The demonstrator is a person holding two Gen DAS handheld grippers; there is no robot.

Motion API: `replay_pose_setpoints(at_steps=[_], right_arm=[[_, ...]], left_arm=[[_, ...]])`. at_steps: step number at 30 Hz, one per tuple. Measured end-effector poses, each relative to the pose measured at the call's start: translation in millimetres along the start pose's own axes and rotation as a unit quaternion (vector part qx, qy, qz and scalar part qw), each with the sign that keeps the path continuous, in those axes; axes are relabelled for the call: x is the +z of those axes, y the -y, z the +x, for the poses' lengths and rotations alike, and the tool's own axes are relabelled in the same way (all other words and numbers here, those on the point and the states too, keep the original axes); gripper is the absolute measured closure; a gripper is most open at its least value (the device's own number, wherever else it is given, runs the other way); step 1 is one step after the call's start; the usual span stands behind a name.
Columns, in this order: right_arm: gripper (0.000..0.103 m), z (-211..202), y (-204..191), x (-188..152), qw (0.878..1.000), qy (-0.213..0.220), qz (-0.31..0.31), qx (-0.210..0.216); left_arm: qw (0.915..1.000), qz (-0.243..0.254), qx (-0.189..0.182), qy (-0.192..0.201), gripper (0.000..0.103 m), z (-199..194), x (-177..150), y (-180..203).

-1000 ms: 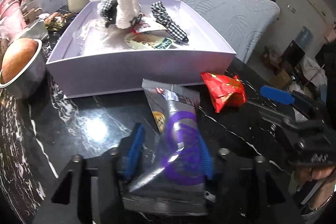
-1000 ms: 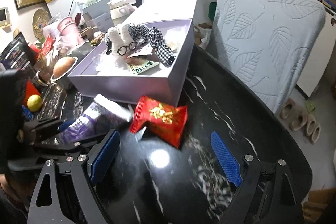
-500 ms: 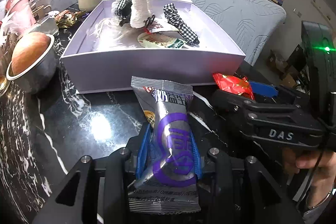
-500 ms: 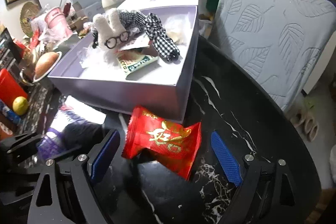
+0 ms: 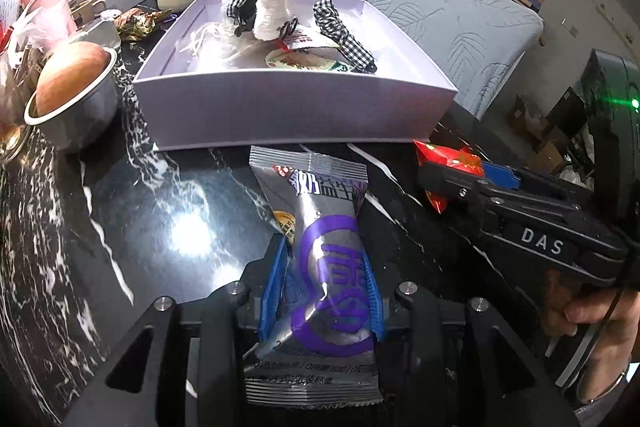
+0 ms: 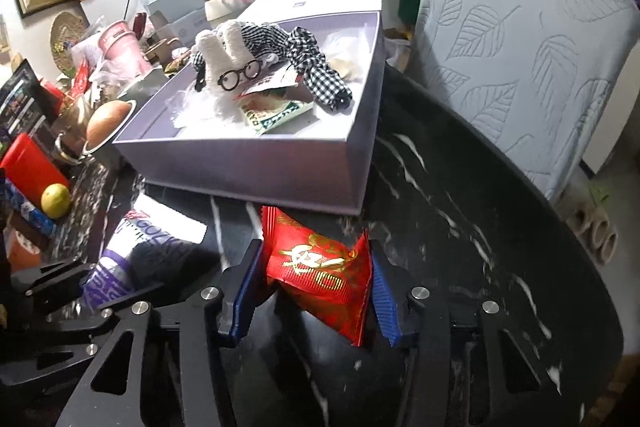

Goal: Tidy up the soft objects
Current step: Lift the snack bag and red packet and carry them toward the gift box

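The silver-purple snack packet (image 5: 320, 275) is clamped by the left gripper (image 5: 320, 291), long axis toward the lavender box (image 5: 296, 115) at twelve o'clock, while the red packet (image 6: 320, 267) is pinched by the just-closing right gripper (image 6: 316, 291).

By the one open lavender box (image 6: 256, 167) on the black marble table (image 6: 460, 227) lie two snack packets: one silver-purple (image 5: 320, 267), one red (image 6: 320, 267). Inside the box sit one white plush toy (image 6: 224, 67) and one flat green-edged packet (image 6: 276, 115). Left of it stands one metal bowl (image 5: 72, 115).
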State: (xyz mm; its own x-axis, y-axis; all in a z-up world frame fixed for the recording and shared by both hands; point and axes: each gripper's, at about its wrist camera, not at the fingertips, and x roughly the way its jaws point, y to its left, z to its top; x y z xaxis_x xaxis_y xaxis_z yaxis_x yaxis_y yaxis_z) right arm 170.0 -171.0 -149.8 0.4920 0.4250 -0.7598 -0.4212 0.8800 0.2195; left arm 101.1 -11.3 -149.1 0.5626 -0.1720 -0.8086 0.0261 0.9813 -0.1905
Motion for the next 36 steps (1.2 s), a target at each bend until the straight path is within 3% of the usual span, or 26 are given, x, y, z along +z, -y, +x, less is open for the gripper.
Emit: replay_pose_setpoints(at_steps=[19,28,29,31,36], right_arm=[[0.054,-60,0,-71,1.0,-0.001,0.031,0.004],[0.053,-76,-9,-94,1.0,-0.009,0.027,-0.003],[0.052,-76,-10,-94,1.0,-0.01,0.026,-0.005],[0.051,-78,-13,-96,1.0,-0.009,0.023,-0.006],[0.051,-77,-14,-98,1.0,-0.003,0.02,-0.009]], left_arm=[[0.9992,0.029,0.002,-0.027,0.068,-28,-44,24],[0.997,0.063,0.041,-0.016,0.067,-24,-45,35],[0.9962,0.07,0.049,-0.015,0.066,-23,-45,37],[0.9963,0.071,0.047,-0.014,0.055,-21,-45,38],[0.996,0.077,0.045,-0.003,0.053,-19,-46,39]])
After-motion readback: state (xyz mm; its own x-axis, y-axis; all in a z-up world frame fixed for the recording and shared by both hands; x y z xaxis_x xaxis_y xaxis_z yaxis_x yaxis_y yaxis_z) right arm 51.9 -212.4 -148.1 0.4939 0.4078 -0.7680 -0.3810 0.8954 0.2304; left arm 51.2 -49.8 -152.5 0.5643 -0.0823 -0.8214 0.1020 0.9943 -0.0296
